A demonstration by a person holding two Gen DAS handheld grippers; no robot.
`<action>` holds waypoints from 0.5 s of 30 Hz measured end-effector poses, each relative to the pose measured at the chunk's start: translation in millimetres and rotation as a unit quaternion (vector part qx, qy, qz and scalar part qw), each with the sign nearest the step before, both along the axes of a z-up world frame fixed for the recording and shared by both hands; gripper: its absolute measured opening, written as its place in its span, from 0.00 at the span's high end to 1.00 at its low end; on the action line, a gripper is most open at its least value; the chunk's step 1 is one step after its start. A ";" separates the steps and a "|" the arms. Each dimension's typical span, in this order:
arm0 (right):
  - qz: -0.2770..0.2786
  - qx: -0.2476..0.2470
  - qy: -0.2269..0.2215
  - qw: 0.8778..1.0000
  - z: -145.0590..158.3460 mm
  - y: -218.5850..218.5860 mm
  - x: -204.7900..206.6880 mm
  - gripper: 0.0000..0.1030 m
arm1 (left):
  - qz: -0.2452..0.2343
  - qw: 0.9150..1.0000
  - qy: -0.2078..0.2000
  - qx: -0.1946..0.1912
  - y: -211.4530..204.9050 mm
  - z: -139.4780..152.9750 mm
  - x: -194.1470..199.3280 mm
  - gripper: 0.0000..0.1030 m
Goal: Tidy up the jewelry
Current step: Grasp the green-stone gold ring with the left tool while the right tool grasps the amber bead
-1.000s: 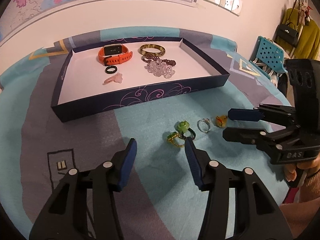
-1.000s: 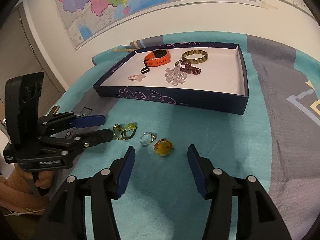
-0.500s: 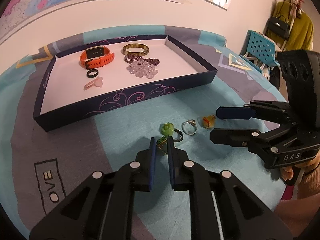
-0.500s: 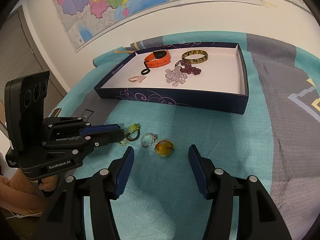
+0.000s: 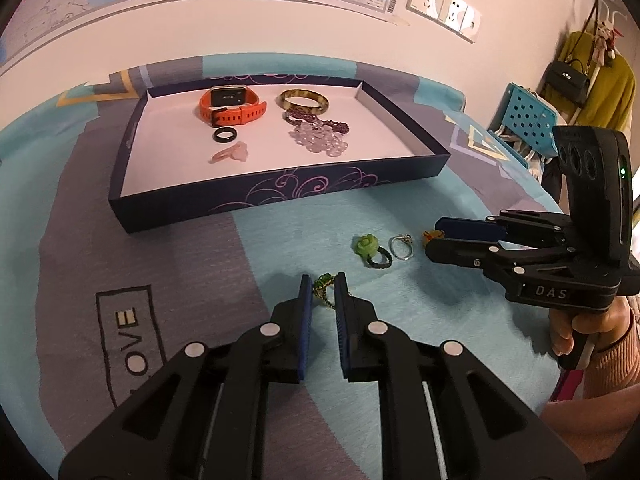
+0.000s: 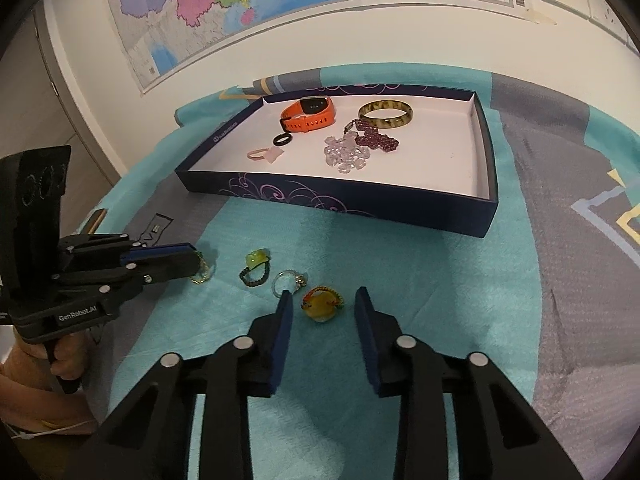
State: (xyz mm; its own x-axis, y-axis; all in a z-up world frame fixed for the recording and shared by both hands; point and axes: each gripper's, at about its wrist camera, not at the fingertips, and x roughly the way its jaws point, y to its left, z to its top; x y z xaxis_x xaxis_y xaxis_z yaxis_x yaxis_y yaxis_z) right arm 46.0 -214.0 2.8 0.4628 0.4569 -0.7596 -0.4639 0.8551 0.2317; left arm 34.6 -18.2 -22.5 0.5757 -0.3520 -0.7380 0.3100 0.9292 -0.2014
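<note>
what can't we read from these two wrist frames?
- Green-and-gold ring: mostly hidden between the left gripper pads in the left wrist view; the same fingers cover it in the right wrist view.
- Yellow ring: behind the right gripper finger, left wrist view.
- Watch screen: too small to read.

I see a coloured map (image 6: 256, 4) on the white wall, wall sockets (image 5: 444, 6) to its right, a blue perforated chair (image 5: 528, 120), and a black handbag (image 5: 566, 80) hanging against a mustard coat (image 5: 612, 92).
</note>
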 end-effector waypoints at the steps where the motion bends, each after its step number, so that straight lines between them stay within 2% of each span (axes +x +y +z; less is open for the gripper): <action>1: -0.001 -0.001 0.000 1.000 -0.3 -0.1 0.2 0.75 | 0.001 1.000 0.001 0.000 0.6 -0.2 0.2 0.89; 4: -0.003 -0.005 0.000 1.000 -0.9 -0.7 0.8 0.81 | 0.003 1.000 0.002 -0.003 1.8 -0.7 1.0 0.89; 15: -0.004 -0.004 -0.004 1.000 0.1 -1.4 -1.0 0.82 | 0.006 1.000 -0.005 0.000 0.9 2.1 -1.5 0.89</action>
State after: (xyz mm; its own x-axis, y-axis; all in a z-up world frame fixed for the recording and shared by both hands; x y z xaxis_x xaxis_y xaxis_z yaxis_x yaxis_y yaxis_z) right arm 45.0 -215.3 2.9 0.4723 0.4466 -0.7599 -0.4590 0.8606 0.2206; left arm 33.0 -17.3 -20.4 0.5866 -0.3452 -0.7326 0.3014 0.9327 -0.1981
